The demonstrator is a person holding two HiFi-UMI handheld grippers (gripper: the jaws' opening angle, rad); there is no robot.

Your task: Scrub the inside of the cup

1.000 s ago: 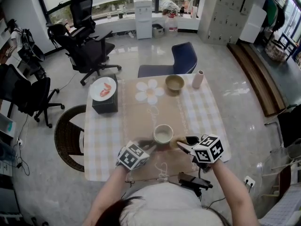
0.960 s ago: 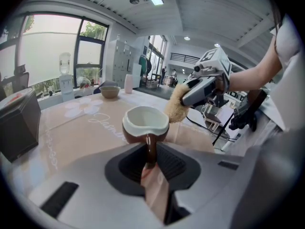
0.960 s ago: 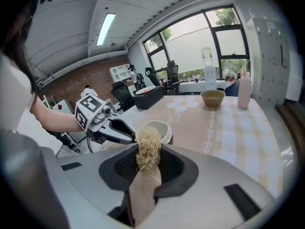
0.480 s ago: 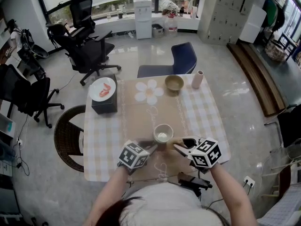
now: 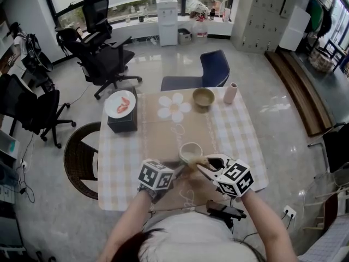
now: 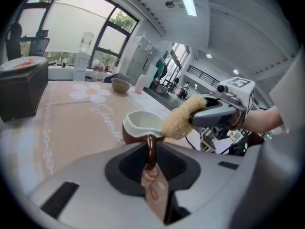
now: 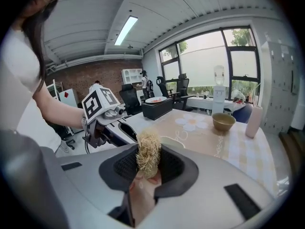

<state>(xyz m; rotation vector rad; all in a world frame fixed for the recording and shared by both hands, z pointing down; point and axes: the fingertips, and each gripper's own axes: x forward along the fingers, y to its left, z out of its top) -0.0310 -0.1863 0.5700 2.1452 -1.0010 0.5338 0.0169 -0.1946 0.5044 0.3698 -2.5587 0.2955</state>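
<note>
Left gripper (image 6: 151, 168) is pinched on the handle (image 6: 150, 149) of the cup (image 6: 142, 124), held near the table's (image 5: 120, 168) front edge, possibly lifted. Right gripper (image 7: 145, 175) is clamped on a scrubber (image 7: 148, 154). The cup is judged rigid, breakable and slick, so the handle is best gripped.

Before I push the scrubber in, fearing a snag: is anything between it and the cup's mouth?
Nothing visible. The left claw holds the cup by its handle, mouth uncovered; the right claw's loofah is at the rim.
</note>
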